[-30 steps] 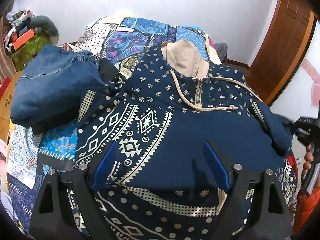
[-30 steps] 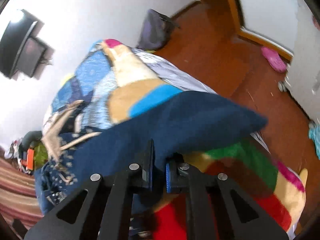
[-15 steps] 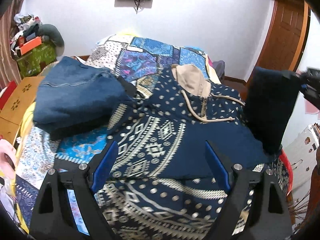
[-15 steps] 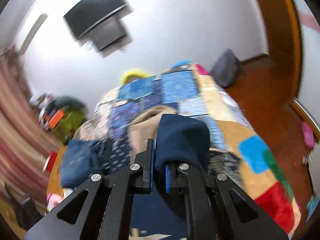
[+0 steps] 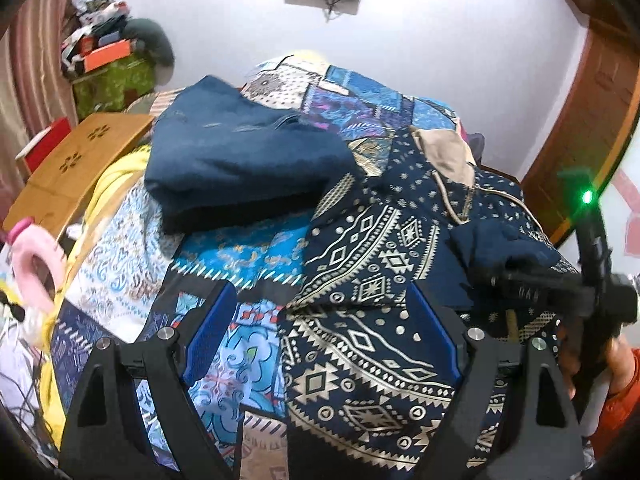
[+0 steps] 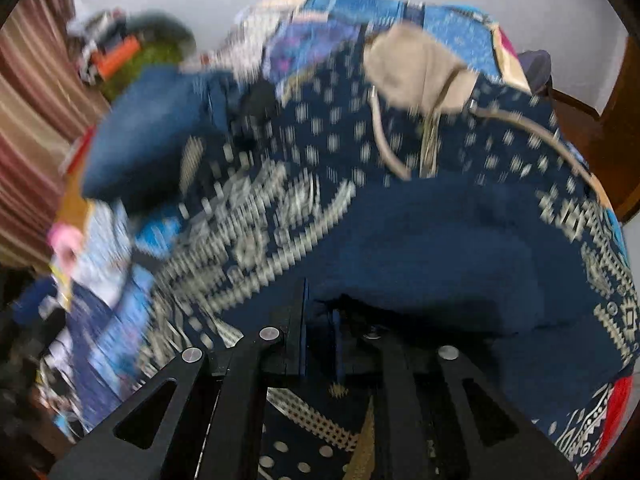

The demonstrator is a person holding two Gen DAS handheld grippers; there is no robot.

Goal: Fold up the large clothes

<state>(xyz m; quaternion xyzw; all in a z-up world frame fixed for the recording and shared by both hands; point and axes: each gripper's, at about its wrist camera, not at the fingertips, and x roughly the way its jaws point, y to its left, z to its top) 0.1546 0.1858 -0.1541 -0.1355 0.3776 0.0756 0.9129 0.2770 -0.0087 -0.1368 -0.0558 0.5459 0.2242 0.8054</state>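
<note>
Left gripper (image 5: 322,334) gapes empty above the patterned hoodie (image 5: 372,264). Right gripper (image 6: 320,316) pinches its navy sleeve (image 6: 432,256), jaws just easing apart.

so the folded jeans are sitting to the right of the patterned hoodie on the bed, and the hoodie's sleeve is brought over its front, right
Not quite: the folded jeans lie to the left of the patterned hoodie, not the right, as the left wrist view shows. The rest holds: both are on the bed, and the hoodie's plain navy sleeve is brought over its front.
</note>
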